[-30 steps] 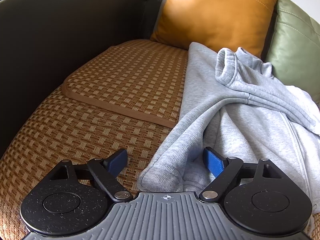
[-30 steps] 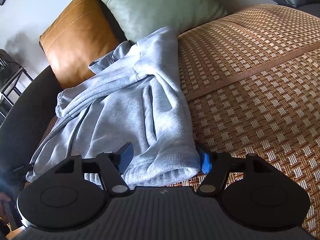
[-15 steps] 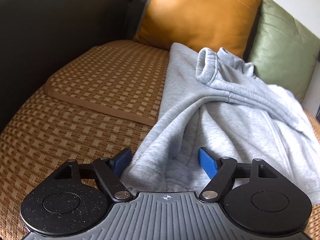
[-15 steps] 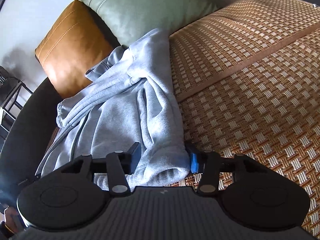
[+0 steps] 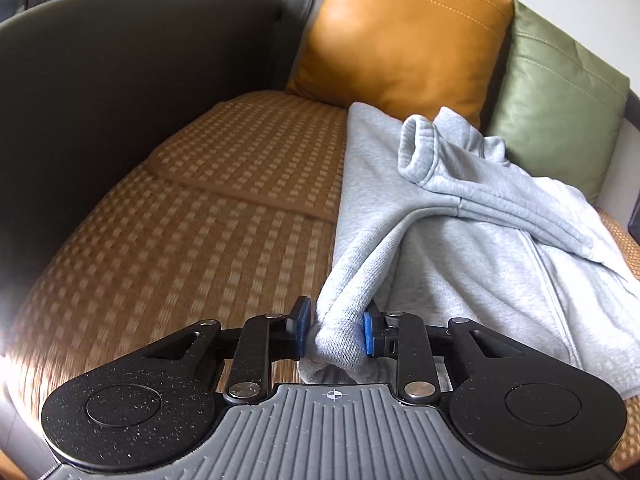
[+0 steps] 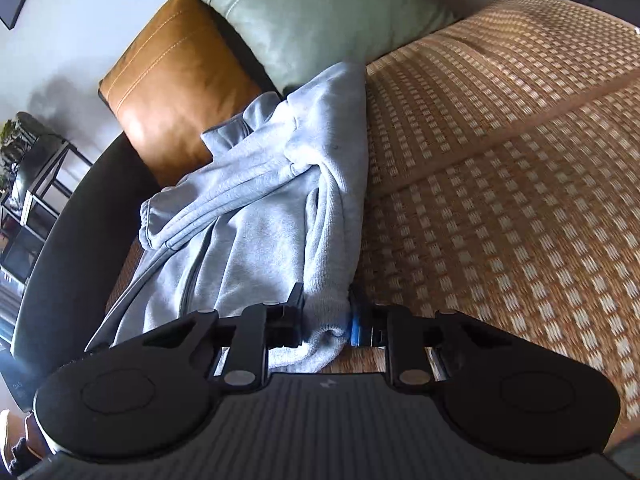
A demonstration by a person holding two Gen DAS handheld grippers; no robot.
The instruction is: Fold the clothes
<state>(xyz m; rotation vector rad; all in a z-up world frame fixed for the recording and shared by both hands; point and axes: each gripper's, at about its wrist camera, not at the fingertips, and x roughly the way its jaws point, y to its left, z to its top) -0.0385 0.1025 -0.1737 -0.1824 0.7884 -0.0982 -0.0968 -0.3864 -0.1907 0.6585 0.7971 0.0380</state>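
The left gripper [image 5: 335, 334] has its jaws pinching a bunched corner of the grey sweatshirt [image 5: 472, 248] at the hem, the blue pads [image 5: 367, 334] pressed into the ribbed cloth on both sides. The right gripper [image 6: 326, 318] has its jaws clamped the same way on the sweatshirt's [image 6: 256, 240] other hem corner, cloth squeezed between them and drooping a little below. From both corners the sweatshirt runs away from the jaws across the woven mat [image 5: 180, 240] that covers the sofa seat, rumpled, with a zip line down its front and one sleeve folded across its body, the cuff [image 5: 416, 148] standing open at the far end. Beyond the sweatshirt, touching its far edge, stand an orange cushion [image 5: 400, 36] and a green cushion [image 5: 560, 100] side by side. The dark sofa arm [image 5: 120, 80] curves around the mat on the side away from the sweatshirt.
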